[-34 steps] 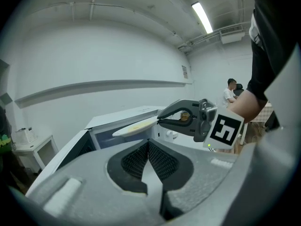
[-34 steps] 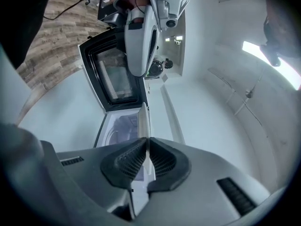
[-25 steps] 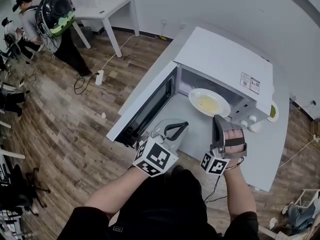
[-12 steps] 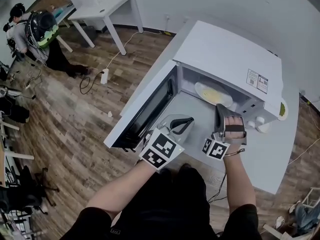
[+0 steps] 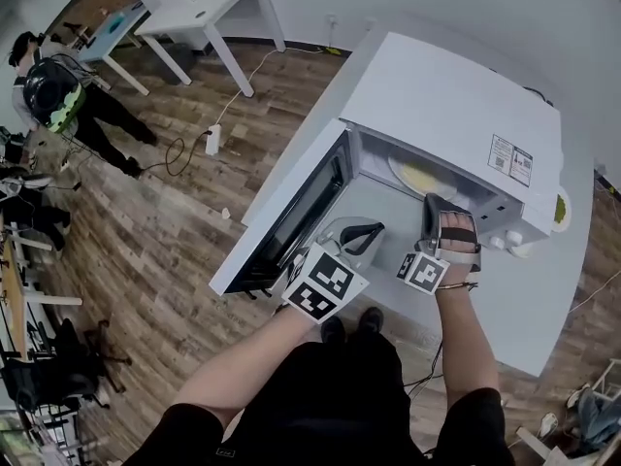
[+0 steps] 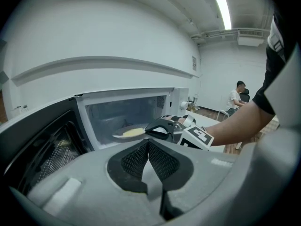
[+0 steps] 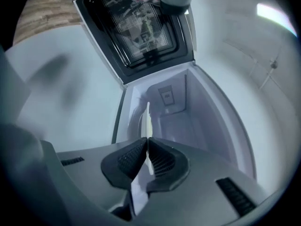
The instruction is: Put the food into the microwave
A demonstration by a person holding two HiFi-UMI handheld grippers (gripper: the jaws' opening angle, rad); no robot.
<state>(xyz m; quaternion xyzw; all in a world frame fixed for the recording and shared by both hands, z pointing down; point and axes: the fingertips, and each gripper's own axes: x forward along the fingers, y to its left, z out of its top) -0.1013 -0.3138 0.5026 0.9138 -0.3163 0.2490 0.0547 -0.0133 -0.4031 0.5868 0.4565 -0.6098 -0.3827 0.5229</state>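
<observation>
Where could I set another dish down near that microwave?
Bare: the flat top of the white microwave, and the pale grey tabletop right of the right tongs. Crowded: the oven mouth, holding the white plate of yellow food, with the left tongs beside.

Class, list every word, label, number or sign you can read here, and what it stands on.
None can be read.
Rectangular stickers on the white metal microwave top: too small.
Grey label on its inner wall: blurred.
Black-and-white square markers on two hand-held cubes: patterns, no words.
</observation>
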